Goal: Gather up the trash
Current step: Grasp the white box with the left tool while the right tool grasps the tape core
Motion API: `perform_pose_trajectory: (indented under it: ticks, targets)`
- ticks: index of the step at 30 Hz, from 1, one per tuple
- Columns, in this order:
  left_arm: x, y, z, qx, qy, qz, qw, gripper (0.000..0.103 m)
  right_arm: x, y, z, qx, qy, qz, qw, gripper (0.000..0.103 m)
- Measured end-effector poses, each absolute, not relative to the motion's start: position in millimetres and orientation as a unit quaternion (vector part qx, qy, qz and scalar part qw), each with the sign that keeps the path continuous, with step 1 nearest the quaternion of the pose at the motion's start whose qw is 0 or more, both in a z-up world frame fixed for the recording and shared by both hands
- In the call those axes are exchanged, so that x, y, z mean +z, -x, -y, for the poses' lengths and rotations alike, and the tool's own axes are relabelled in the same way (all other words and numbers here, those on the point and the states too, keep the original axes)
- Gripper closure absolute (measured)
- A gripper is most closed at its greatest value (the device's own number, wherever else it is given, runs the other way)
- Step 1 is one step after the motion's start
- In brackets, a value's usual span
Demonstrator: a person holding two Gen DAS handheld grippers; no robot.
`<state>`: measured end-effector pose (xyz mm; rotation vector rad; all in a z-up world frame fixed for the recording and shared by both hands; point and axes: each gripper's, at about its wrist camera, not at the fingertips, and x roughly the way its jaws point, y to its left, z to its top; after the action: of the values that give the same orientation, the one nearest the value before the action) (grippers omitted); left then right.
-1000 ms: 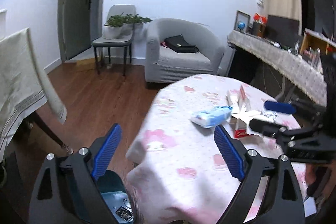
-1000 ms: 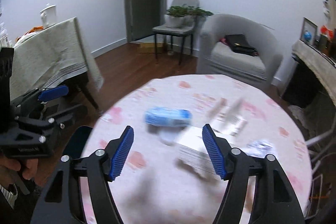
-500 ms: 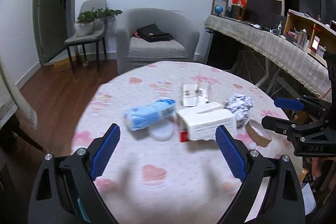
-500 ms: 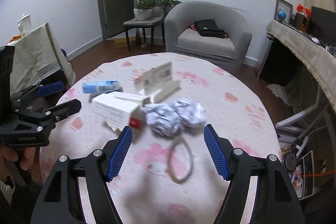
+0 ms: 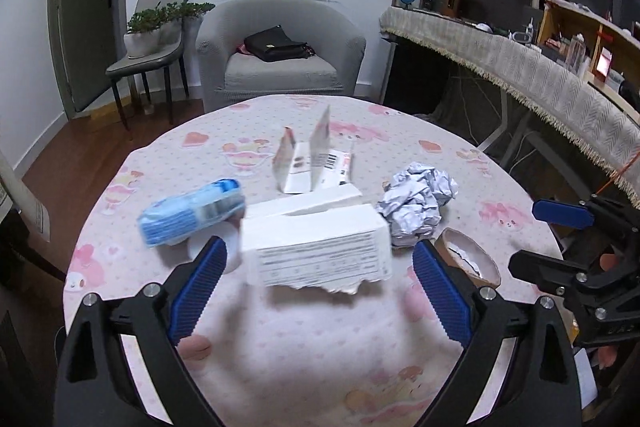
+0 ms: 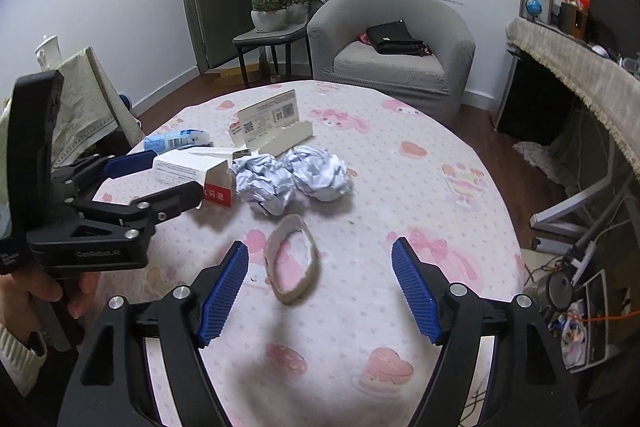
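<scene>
Trash lies on a round table with a pink patterned cloth (image 5: pixel 304 355). A torn white carton (image 5: pixel 316 247) lies just ahead of my open left gripper (image 5: pixel 316 291), between its fingers. A blue tissue pack (image 5: pixel 192 215) rests to its left, an opened flat box (image 5: pixel 312 163) behind it, crumpled paper (image 5: pixel 416 203) to its right. My right gripper (image 6: pixel 320 287) is open and empty, hovering near a brown tape ring (image 6: pixel 292 259). Two crumpled paper balls (image 6: pixel 292 179) lie beyond the ring. The left gripper also shows in the right wrist view (image 6: pixel 152 179).
A grey armchair (image 5: pixel 280 55) with a black bag stands behind the table. A chair with potted plants (image 5: pixel 152 39) stands at the left. A long cloth-covered counter (image 5: pixel 520 75) runs along the right. A second covered table (image 6: pixel 80 99) stands at the left.
Both grippers have swung over the table and moved closer to the trash. The white carton now sits between the left fingers, and the tape ring lies just ahead of the right gripper.
</scene>
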<state>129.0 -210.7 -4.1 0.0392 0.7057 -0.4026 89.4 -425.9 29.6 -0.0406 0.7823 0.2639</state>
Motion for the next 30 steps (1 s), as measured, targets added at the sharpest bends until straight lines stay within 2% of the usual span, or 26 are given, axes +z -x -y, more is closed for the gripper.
perform_pose_trajectory:
  ticks: [10,13,30]
  targets:
    - [-5,-142,219,-0.167,-0.009,-0.347,0.923,0.008,14,-88,430,0.148,0.021,-0.401,0.904,0.027]
    - [-5,-145,216,-0.16,0.001,-0.349,0.923,0.023,11,-89,428,0.152,0.022,-0.405,0.901,0.027]
    - [6,-132,198,-0.194,0.029,-0.335,0.922,0.023,1,-104,399,0.14,0.051,-0.42,0.895,0.027]
